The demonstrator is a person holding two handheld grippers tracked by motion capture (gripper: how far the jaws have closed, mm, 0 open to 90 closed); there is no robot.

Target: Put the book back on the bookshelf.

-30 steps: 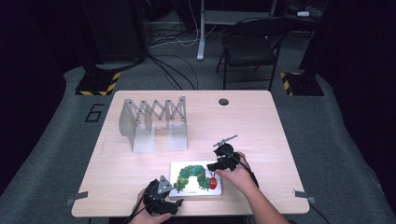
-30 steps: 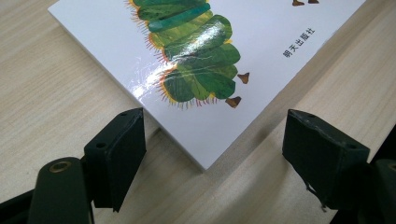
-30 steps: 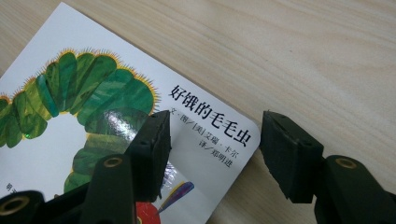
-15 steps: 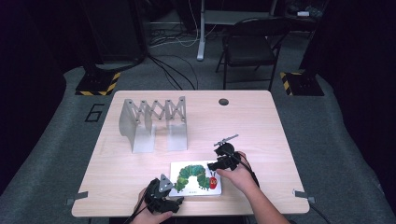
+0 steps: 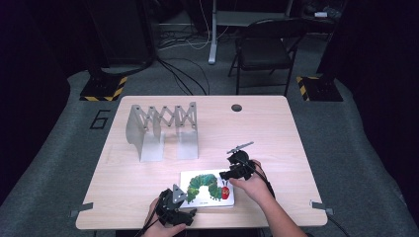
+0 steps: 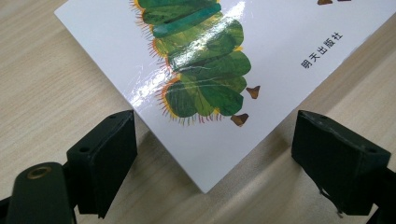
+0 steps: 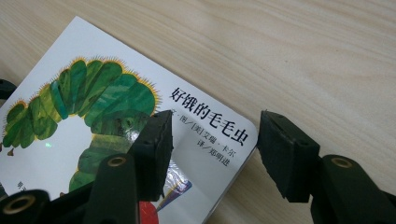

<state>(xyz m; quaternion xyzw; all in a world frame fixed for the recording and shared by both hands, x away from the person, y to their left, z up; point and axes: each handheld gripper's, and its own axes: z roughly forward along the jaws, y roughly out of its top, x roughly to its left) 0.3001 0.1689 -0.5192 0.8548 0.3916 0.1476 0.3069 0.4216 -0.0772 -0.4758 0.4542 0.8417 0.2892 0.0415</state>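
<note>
Your left tongs (image 6: 212,154) stand spread wide, and their jaws have just been opening further; the near corner of the picture book (image 6: 201,70) pokes in between them, but neither pad presses on it. In the high view, these tongs (image 5: 174,205) sit at the book's (image 5: 206,188) near left corner, close to the tabletop's (image 5: 276,133) front edge.

Your right tongs (image 7: 212,144) are spread too. One jaw hangs over the cover beside the printed title, the other over bare wood past the book's (image 7: 84,107) rounded corner; that corner lies in the gap, and I can't tell whether the jaw over the cover touches it. From above, they (image 5: 232,170) sit at the book's far right corner.

The book lies flat, cover up, green caterpillar showing, near the front middle of the tabletop.

Farther off, a grey metal accordion rack (image 5: 163,129) stands upright toward the far left, well apart from the book. A dark round grommet (image 5: 236,107) sits near the far edge. Beyond the tabletop stands a folding chair (image 5: 264,49).
</note>
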